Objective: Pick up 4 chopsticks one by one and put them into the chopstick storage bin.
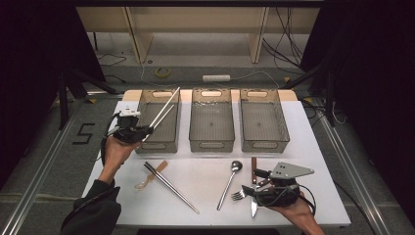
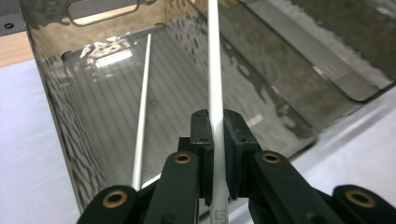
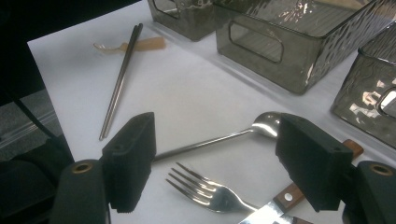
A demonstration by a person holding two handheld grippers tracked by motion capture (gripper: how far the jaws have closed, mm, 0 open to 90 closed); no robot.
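A white tabletop (image 1: 210, 196) carries three smoky clear bins in a row at its far side: the left bin (image 1: 169, 142), the middle bin (image 1: 211, 142) and the right bin (image 1: 264, 142). The left gripper (image 1: 139, 131) hangs at the near left corner of the left bin, its jaws clamped tight on a white chopstick (image 2: 215, 70) that slants up and away over that bin. A second white chopstick (image 2: 143, 107) leans inside the same bin, just beside the held one (its lower end on the bin floor). The right gripper (image 1: 259, 188) sits at the near right of the tabletop, jaws spread wide with nothing between them, above a fork (image 3: 205, 191) and a wood-handled knife (image 1: 253, 188). A spoon (image 1: 230, 183) lies just left of those. Further left lies a pair of metal chopsticks (image 1: 171, 187), their far ends crossing a small pale spoon (image 1: 150, 177).
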